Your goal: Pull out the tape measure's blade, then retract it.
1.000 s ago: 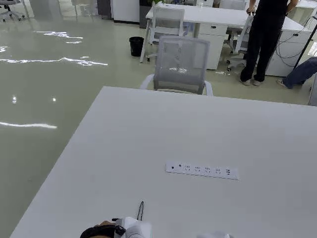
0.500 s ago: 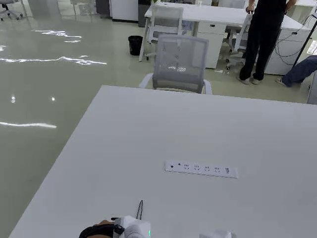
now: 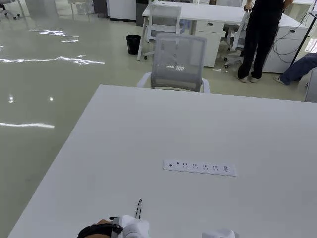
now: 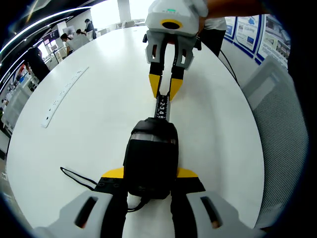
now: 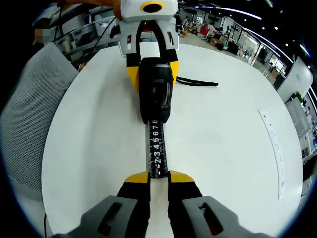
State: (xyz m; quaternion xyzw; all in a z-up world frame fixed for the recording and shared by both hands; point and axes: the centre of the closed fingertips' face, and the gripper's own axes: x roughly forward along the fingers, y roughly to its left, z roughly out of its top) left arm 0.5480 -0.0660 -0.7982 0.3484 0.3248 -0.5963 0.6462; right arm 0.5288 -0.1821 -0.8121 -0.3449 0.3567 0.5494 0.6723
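Left gripper [image 4: 151, 173] is clamped on the black tape measure [image 4: 151, 156], which rests on the white table [image 4: 99, 114]. Right gripper [image 5: 157, 177] pinches the blade [image 5: 156, 144] tip, with a short length drawn. Earlier head views differ only by camera shift. Judgement: extension barely begun.

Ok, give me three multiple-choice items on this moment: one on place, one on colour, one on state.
1. The tape measure case sits:
A) between the left gripper's jaws
B) in a drawer
C) on a shelf
2. The case is:
A) red
B) black
C) white
3. The blade is:
A) fully retracted
B) snapped off
C) partly out, its end pinched by the right gripper

Answers:
1 A: the yellow jaw tips flank the case.
2 B: the shell is dark in both gripper views.
3 C: numerals 2 to 8 show between case and gripper.
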